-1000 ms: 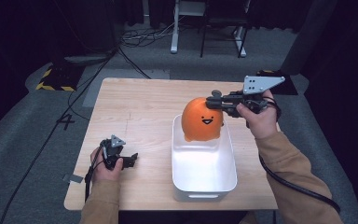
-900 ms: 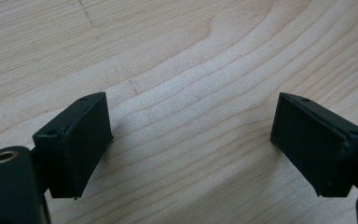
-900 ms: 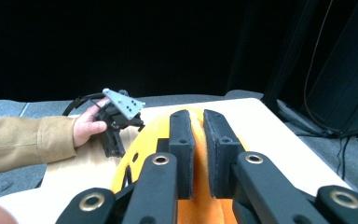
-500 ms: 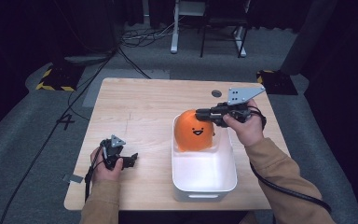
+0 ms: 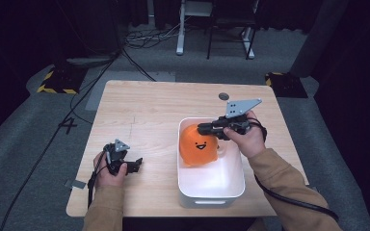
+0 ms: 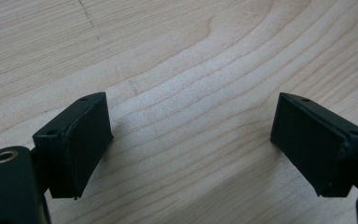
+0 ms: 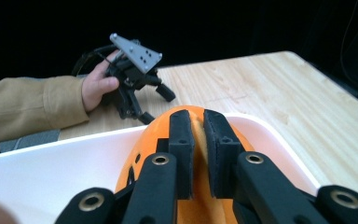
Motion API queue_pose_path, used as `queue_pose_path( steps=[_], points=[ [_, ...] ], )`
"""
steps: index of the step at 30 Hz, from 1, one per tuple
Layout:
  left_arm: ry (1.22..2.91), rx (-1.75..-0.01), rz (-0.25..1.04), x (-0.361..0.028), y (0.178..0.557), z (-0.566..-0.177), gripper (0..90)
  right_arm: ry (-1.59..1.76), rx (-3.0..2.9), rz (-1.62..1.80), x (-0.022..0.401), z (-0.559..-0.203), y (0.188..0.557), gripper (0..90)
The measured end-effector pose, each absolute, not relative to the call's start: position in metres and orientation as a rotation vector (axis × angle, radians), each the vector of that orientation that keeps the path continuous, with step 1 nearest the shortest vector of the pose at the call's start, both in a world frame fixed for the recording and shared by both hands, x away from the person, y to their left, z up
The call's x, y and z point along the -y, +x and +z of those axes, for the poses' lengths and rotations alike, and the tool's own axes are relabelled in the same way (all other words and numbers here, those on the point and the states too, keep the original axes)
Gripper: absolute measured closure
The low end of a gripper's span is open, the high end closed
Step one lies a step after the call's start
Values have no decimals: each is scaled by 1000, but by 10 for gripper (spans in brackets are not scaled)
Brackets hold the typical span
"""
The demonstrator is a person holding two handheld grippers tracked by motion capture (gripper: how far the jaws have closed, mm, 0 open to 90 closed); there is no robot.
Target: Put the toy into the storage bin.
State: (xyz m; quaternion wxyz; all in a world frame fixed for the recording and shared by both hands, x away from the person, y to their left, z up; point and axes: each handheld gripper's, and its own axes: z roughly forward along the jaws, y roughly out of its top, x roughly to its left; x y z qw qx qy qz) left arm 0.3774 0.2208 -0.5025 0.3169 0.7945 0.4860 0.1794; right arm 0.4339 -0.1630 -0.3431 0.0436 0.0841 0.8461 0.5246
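Nearest the person, the left gripper (image 5: 134,165) rests low on the pale wooden surface (image 5: 144,115) with its jaws spread wide and nothing but bare wood between them. Just to its right sits a white rectangular plastic tub (image 5: 211,190), its near end at the surface's front edge. Inside the tub's far half is a round orange plush toy with a smiling face (image 5: 200,146). The right gripper (image 5: 203,129) comes in from the right, its jaws pressed close together, pinching a fold of the plush at its top. Beyond lies grey carpet (image 5: 279,53).
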Motion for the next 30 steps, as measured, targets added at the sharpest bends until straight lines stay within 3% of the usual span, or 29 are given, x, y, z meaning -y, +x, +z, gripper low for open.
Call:
queue_pose_path(
  steps=[22, 30],
  points=[
    [2090, -1279, 474, -221, 377, -503, 126, 299, -2754, 1371, 154, -365, 434, 804],
    [2089, -1279, 475, -221, 377, -503, 126, 339, -2783, 1361, 157, -366, 435, 722]
  ],
)
